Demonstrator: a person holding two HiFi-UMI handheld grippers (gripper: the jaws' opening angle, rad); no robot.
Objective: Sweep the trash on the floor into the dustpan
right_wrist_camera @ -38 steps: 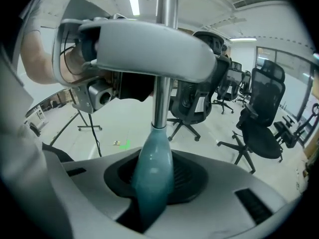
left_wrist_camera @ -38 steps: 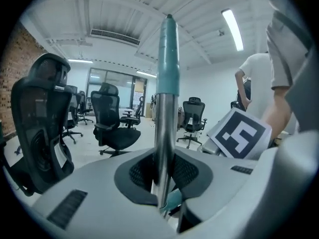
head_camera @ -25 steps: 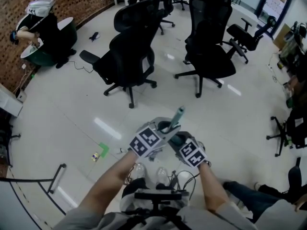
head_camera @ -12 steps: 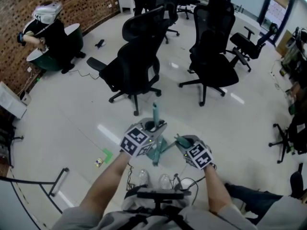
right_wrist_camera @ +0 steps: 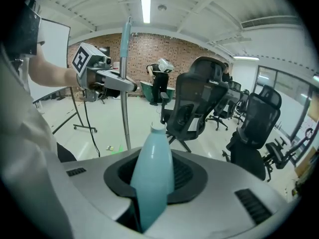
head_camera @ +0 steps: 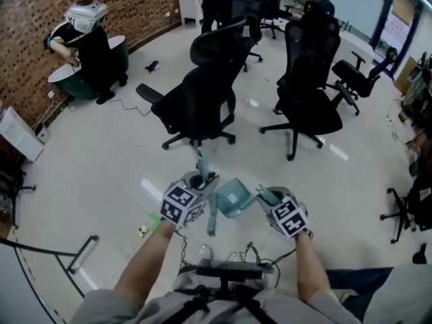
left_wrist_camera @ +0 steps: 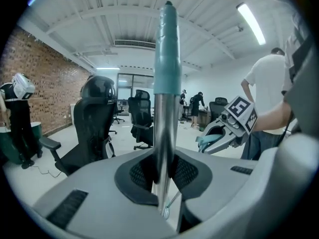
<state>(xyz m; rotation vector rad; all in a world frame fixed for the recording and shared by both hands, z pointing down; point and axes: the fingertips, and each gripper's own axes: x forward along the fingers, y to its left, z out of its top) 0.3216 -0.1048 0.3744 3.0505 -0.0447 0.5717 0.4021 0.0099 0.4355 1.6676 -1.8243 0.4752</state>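
In the head view my left gripper (head_camera: pixel 200 180) is shut on the broom (head_camera: pixel 200 159), a metal pole with a teal grip that stands nearly upright. The same pole (left_wrist_camera: pixel 166 83) fills the centre of the left gripper view, clamped between the jaws. My right gripper (head_camera: pixel 265 196) is shut on the handle of the teal dustpan (head_camera: pixel 233 197), which hangs between the two grippers. That handle (right_wrist_camera: pixel 152 168) juts out of the jaws in the right gripper view. A small piece of trash (head_camera: pixel 142 230) lies on the floor to the lower left, beside a green tape mark (head_camera: pixel 154 218).
Black office chairs (head_camera: pixel 202 100) (head_camera: pixel 307 93) stand ahead on the pale floor. At the far left, by the brick wall, a person in black with a white headset (head_camera: pixel 91 36) bends over a green tub. A black stand leg (head_camera: pixel 77 252) lies at the lower left.
My left gripper has moved left and the broom pole has swung from leaning right to nearly upright. The dustpan has come up into view between the grippers. The right gripper rose a little.
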